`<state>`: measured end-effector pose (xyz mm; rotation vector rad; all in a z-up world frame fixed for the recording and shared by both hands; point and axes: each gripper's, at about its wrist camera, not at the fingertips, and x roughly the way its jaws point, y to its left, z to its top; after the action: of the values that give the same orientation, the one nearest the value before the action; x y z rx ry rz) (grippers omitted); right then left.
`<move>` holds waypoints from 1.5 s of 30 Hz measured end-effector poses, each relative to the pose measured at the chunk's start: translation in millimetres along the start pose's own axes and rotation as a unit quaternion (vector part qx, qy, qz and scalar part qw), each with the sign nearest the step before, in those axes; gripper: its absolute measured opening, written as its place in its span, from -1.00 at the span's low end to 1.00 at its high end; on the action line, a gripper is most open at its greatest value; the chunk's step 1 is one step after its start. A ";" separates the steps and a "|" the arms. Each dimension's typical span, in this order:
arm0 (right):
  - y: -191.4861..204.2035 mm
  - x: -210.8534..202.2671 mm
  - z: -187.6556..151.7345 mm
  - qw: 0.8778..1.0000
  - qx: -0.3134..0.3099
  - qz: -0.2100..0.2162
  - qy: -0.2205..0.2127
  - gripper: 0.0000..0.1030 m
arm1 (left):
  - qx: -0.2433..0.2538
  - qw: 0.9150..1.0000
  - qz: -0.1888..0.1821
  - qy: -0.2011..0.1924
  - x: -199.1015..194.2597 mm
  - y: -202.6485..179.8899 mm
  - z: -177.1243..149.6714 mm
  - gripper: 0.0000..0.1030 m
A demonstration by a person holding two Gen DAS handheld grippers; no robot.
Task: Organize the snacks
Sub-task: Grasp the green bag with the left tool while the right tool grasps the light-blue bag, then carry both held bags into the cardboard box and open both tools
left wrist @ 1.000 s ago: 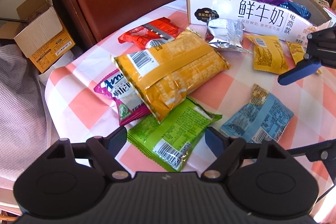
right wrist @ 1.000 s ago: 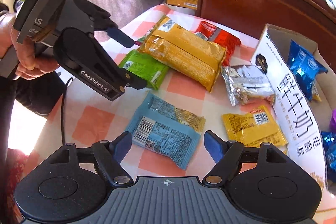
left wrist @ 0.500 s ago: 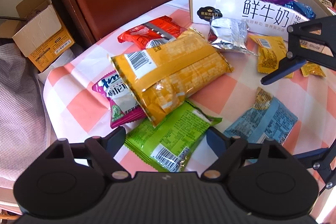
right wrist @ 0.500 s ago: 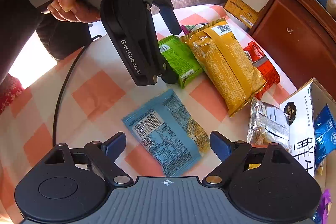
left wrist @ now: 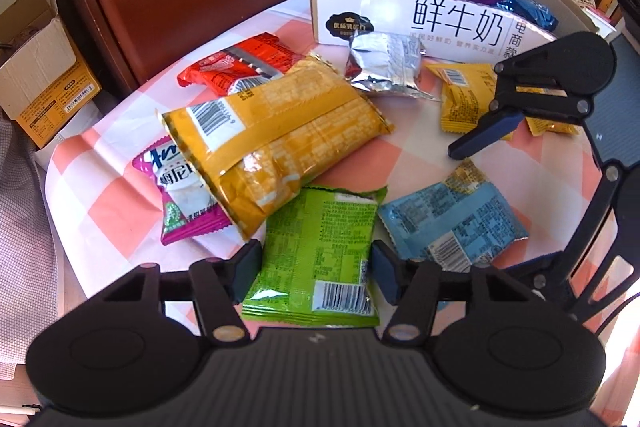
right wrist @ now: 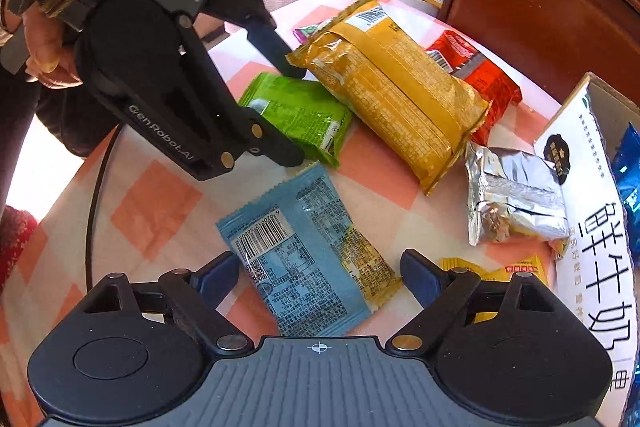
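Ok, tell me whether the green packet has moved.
Yes. Against the big yellow bag, the green packet has turned: its near end swung right, toward the blue packet, and the left tool has just been closing its jaws on it.

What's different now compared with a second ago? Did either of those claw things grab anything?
The left gripper has just been closing and its fingers now sit against both sides of the green packet, which turned slightly straighter between them. The right gripper came in over the light blue packet, jaws apart, closing a little, not gripping yet. The big yellow bag, silver packet and milk box stayed put.
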<state>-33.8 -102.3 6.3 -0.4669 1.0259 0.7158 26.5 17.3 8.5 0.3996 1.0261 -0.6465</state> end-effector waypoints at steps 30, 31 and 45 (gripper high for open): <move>17.0 -36.9 -33.2 0.989 0.123 -0.073 -0.040 0.02 | 0.039 0.999 0.006 -0.029 -16.9 -36.1 6.7 -0.09; 18.4 -39.9 -34.1 0.988 0.126 -0.080 -0.044 0.02 | 0.039 0.999 0.008 -0.034 -19.0 -37.0 7.4 -0.09; -3.8 -95.5 -37.6 0.953 0.202 -0.177 -0.143 0.02 | 0.025 0.992 0.058 -0.108 -44.2 -40.6 29.6 -0.09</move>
<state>-84.9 -159.6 74.4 -0.1735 0.7594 0.2314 3.1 -16.9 61.0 0.4205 0.7758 -0.5977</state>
